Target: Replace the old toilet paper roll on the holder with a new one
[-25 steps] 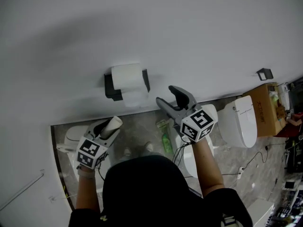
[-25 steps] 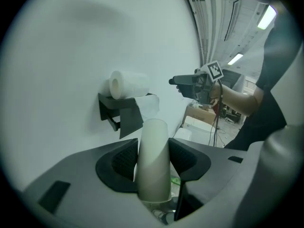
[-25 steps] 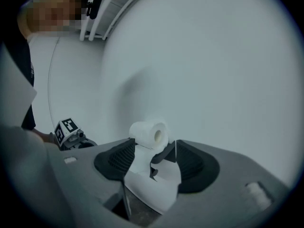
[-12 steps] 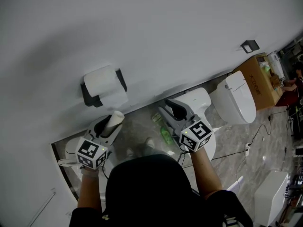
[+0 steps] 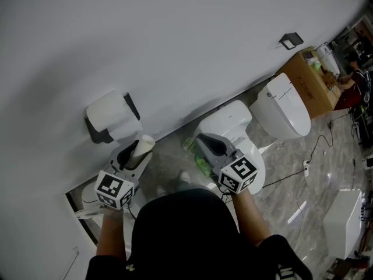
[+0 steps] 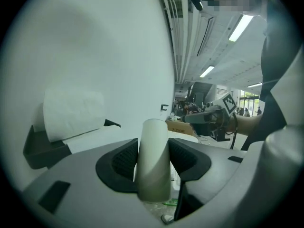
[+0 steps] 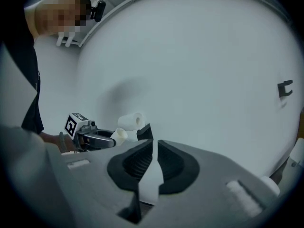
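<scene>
A full white toilet paper roll [image 5: 109, 113] sits on the black wall holder [image 5: 93, 130], with a sheet hanging down. It also shows as the roll [image 6: 71, 113] in the left gripper view and far off as the roll [image 7: 130, 121] in the right gripper view. My left gripper [image 5: 135, 152] is shut on an empty cardboard tube [image 5: 142, 146], held just below and right of the holder. The tube [image 6: 154, 160] stands upright between the pads. My right gripper [image 5: 205, 142] hangs over a toilet. Its jaws are closing, almost together, with nothing between them [image 7: 155, 151].
Two white toilets [image 5: 228, 126] [image 5: 285, 107] stand along the wall, and another white fixture [image 5: 87, 196] lies under my left hand. A green package [image 5: 197, 159] lies on the marble floor. A cardboard box [image 5: 312, 77] stands at the far right. A small black bracket [image 5: 289, 40] is on the wall.
The right jaws went from wide open to nearly together. Both grippers drew back from the holder and the view swung right. The left gripper kept the tube.
</scene>
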A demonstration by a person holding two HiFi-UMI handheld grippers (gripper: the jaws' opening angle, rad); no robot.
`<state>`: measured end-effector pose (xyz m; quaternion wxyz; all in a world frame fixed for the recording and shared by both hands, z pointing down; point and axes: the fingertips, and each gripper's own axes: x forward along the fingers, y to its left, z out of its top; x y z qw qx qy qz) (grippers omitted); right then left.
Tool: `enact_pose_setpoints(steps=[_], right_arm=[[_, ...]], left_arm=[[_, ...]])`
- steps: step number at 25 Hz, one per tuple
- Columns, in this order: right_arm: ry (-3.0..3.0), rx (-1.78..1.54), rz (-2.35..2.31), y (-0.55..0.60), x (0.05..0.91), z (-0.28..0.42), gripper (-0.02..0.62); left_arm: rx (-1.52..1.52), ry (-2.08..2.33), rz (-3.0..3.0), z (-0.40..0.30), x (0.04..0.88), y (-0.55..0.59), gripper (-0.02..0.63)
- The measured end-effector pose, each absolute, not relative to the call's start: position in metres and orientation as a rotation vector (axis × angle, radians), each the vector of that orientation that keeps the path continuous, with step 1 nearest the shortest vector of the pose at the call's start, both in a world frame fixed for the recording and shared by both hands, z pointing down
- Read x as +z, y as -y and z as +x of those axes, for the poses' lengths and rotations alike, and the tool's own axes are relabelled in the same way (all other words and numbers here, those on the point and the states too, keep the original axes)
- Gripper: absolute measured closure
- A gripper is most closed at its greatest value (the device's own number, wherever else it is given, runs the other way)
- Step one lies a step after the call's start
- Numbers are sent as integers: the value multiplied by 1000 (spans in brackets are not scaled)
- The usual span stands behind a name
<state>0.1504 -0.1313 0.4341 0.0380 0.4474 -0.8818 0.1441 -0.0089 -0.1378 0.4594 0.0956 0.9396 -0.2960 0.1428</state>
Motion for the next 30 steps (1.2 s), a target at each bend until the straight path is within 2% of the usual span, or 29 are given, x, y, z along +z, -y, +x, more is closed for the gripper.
enact_pose_setpoints(steps=[11,14,30], right_arm=[[2686,406,1435,123,432,157,567],[2700,380,1432,121,428,158,596],[2699,408,1397,124,438,150,597]], left_arm=[[463,810,2817,6,457,134,393],[476,809,2813,5,458,133,393],[501,879,2772,-10,463,132,393]])
